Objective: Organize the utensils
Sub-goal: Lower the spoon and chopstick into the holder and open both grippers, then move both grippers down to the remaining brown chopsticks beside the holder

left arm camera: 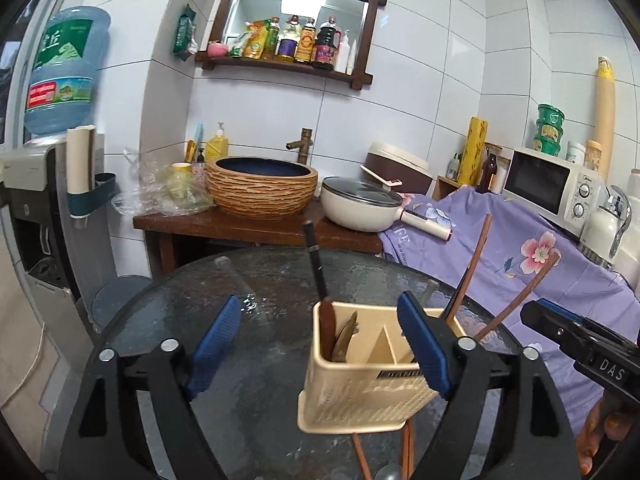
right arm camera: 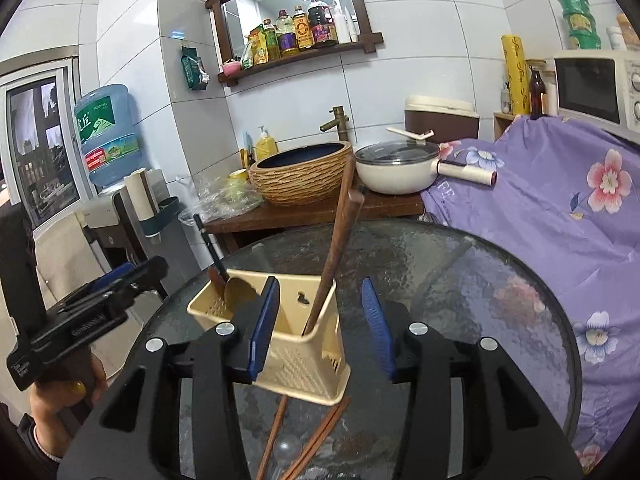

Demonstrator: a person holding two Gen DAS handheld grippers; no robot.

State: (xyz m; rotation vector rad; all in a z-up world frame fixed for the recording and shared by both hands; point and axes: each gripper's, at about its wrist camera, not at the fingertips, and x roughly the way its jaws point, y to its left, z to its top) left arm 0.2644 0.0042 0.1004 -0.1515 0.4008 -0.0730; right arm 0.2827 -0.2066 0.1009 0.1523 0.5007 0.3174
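Observation:
A beige plastic utensil holder [left arm camera: 360, 396] [right arm camera: 296, 364] stands on the round glass table [left arm camera: 260, 288] [right arm camera: 460, 280]. Its left compartment holds a dark-handled utensil [left arm camera: 316, 264] and spoons [right arm camera: 236, 292]. Two brown chopsticks [left arm camera: 472, 268] [right arm camera: 336, 240] stand in its right compartment. More chopsticks [right arm camera: 316, 440] [left arm camera: 406, 456] lie on the glass in front of the holder. My left gripper [left arm camera: 320, 344] is open and empty, its right finger in front of the holder. My right gripper [right arm camera: 320, 328] is open and empty just above the holder's right side; it also shows in the left wrist view [left arm camera: 560, 324].
A wooden counter behind the table carries a woven basin [left arm camera: 262, 184] and a white pot with a lid [left arm camera: 360, 204]. A purple flowered cloth [left arm camera: 520, 256] covers the unit at the right, with a microwave [left arm camera: 548, 184] on it. A water dispenser [left arm camera: 60, 200] stands at the left.

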